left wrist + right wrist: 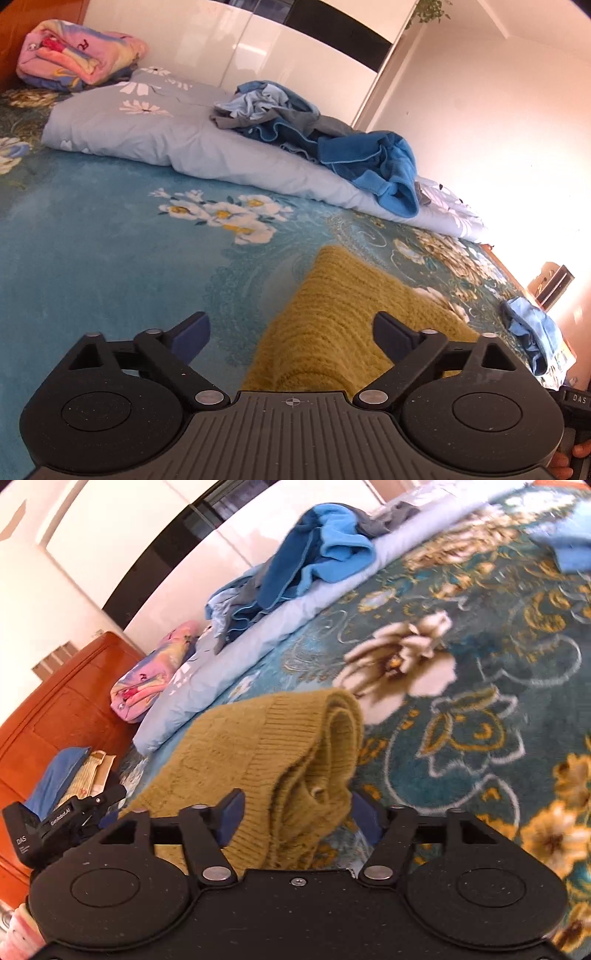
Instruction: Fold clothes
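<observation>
Your left gripper (291, 332) gapes wide; your right gripper (295, 812) straddles the doubled sweater (280, 746), fingers apart, on the bedspread (461, 701) for flat folding.

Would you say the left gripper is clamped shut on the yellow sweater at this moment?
No, the left gripper stands wide open, its fingers apart with the yellow sweater lying between them on the bedspread.
</observation>
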{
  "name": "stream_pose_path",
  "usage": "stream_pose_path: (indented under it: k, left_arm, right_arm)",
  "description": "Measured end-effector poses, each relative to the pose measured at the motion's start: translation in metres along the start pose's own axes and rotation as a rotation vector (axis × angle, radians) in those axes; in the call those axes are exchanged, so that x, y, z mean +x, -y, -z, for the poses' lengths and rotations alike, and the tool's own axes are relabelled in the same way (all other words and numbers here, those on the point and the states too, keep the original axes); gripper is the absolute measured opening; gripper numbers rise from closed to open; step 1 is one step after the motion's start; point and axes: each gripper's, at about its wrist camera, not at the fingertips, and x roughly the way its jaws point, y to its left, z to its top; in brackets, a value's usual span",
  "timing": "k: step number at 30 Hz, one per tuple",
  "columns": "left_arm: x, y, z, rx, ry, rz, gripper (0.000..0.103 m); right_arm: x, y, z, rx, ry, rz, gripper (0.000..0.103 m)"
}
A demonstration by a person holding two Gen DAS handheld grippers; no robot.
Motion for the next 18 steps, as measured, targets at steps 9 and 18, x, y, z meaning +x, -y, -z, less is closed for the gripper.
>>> stream_pose_path:
  k: [9,18]
  left_arm:
    - [0.069,-0.012,-0.013,0.011,-0.228,0.153,0.102]
    - [0.101,-0.036,-0.008,-0.120,-0.328,0.322,0.092]
  right_arm:
    - [0.026,0.003,0.017,0.092,-0.007,-0.057,0.080]
    - [0.042,0.003,0.015,0.133,0.025,-0.101,0.074]
